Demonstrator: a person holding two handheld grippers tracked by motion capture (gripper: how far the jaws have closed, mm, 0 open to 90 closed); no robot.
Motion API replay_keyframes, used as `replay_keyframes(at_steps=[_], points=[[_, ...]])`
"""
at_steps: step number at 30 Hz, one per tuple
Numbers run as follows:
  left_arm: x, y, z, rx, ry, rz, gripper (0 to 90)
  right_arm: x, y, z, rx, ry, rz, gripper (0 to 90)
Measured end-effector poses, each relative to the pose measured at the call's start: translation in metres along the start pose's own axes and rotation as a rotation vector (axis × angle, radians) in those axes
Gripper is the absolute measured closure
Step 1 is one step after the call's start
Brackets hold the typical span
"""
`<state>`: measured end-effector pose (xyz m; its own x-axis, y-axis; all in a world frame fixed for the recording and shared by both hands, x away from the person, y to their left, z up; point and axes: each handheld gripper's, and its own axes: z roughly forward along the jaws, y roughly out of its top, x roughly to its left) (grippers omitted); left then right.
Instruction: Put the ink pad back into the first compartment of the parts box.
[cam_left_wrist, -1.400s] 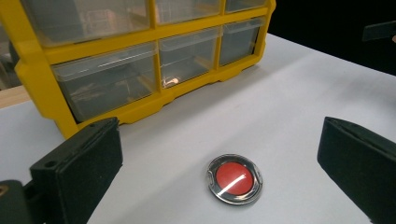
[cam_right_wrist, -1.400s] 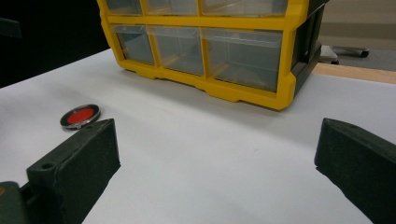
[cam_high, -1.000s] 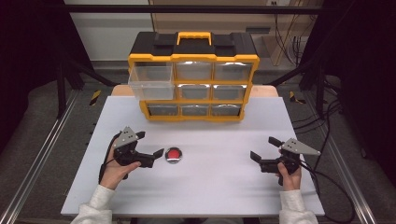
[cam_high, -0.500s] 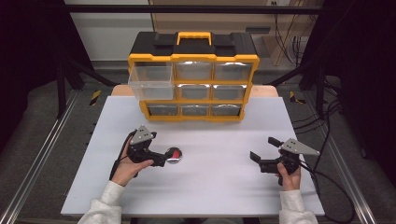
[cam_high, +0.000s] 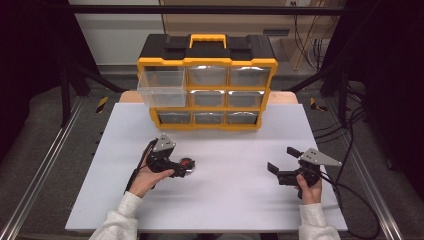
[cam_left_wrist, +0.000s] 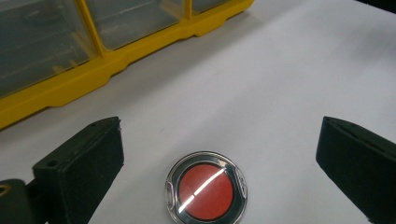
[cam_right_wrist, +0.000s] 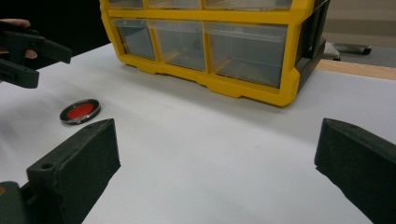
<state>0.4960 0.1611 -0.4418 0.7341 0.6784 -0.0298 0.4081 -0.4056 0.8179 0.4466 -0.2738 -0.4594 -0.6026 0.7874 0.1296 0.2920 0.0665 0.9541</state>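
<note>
Left tool (cam_left_wrist: 215, 154) over the red disc, nothing gripped.
Jaws wide; round red glass-topped disc (cam_left_wrist: 206, 192) lies flat on the white surface (cam_left_wrist: 289, 79) between them, untouched. Right tool (cam_right_wrist: 217, 154) wide, empty.

Left tongs (cam_left_wrist: 219, 163) agape, right tongs (cam_right_wrist: 219, 172) agape

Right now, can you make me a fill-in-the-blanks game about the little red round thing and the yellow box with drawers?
1. The round red disc lies on the white ____.
2. The left hand-held gripper has its jaws ____ on either side of the disc.
3. The yellow organizer has one drawer pulled out, in its ____ row.
4. The handle on top of the organizer is ____.

Missing words: table; open; top; yellow
</note>
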Motion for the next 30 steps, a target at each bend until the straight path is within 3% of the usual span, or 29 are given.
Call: replay_keyframes(at_steps=[21,30], points=[[0.003,-0.014,0.029,0.164,0.047,-0.036,3.9,0.0,-0.001,0.001,0.007,-0.002,-0.003,0.4],[0.002,-0.018,0.039,0.215,0.04,-0.053,8.3,0.0,-0.001,0.002,0.01,-0.001,-0.003,0.4]])
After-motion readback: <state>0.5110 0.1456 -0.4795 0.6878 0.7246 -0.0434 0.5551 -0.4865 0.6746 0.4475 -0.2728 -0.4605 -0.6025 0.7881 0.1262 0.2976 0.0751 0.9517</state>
